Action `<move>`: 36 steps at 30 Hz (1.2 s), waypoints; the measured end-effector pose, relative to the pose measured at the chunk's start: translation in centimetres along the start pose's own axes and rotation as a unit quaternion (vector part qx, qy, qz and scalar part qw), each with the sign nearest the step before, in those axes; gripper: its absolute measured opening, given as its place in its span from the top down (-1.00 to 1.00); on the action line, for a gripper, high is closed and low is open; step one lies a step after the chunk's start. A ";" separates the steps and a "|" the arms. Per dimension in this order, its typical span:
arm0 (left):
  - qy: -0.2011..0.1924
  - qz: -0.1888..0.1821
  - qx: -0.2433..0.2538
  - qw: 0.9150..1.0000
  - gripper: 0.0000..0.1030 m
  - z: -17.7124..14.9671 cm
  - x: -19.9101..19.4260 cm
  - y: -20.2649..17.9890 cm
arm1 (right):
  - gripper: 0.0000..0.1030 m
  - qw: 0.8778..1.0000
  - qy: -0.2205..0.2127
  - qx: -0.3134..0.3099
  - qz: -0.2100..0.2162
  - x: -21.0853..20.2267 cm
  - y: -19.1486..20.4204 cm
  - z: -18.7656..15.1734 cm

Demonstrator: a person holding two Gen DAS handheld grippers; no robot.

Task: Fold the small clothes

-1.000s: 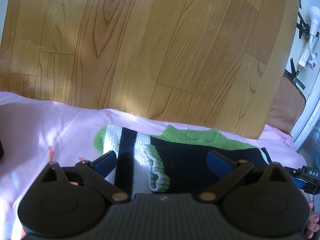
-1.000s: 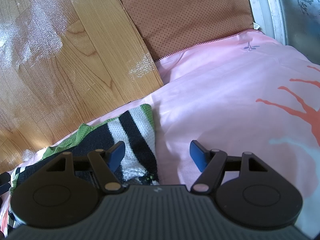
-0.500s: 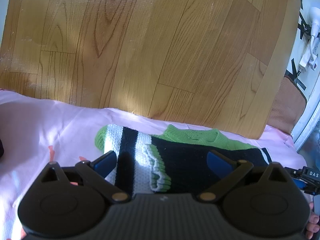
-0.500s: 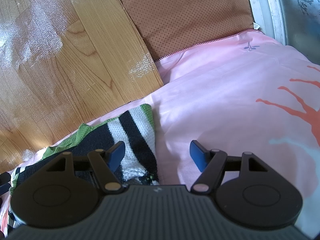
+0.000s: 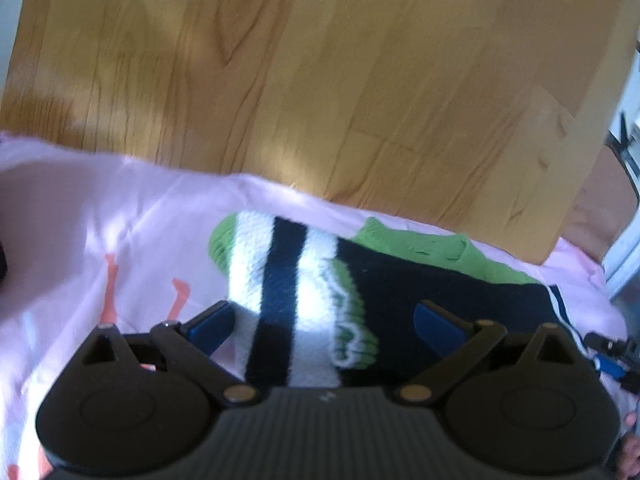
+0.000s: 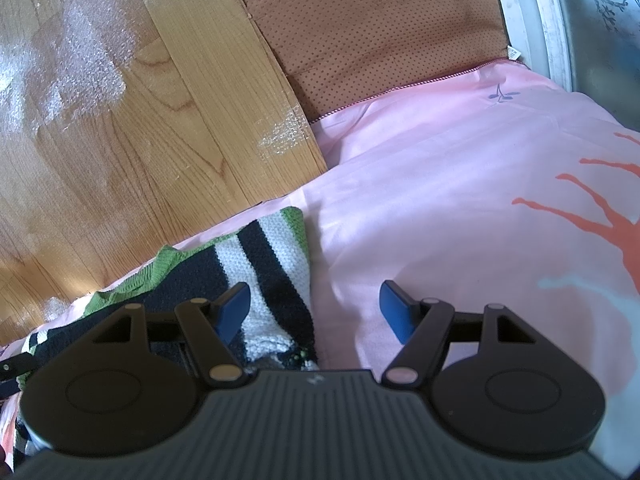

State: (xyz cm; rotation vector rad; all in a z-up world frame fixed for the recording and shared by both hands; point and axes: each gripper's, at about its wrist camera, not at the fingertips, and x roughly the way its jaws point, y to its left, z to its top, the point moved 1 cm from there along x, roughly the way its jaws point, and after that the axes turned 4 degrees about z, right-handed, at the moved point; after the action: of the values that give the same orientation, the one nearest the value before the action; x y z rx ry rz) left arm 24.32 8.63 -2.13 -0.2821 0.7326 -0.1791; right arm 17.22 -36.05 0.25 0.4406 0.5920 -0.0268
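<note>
While lying low and centre in both frames on the pink sheet (image 6: 440,184), striped sweater (image 5: 360,280) looks partly folded, one sleeve across its body. Left gripper (image 5: 324,322) and right gripper (image 6: 316,306) spread wide, holding nothing. Probably further folds left.

Both wrist views low over sweater (image 5: 400,280)
</note>
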 end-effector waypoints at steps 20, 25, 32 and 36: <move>-0.053 -0.009 0.016 0.998 -0.94 -7.3 -18.1 1.8 | -0.47 1.000 0.018 0.001 0.012 -0.5 0.0 0.2; -0.025 -0.016 0.031 0.999 -0.94 -13.2 -24.4 3.2 | -0.47 0.994 0.030 -0.011 0.109 -7.0 -0.4 -1.1; 0.012 -0.052 0.024 0.998 -0.66 -18.2 -26.7 2.8 | -0.30 0.980 0.052 -0.114 0.156 -17.6 -2.9 -5.6; 0.047 -0.059 0.020 0.997 -0.61 -19.8 -26.8 2.8 | -0.14 0.978 0.067 -0.120 0.156 -22.3 -5.7 -8.3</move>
State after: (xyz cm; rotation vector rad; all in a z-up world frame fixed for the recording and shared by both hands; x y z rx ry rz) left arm -8.51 14.47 -0.13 -0.2802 0.8060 -0.3200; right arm -6.58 -40.09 4.01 0.2981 0.6447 0.3747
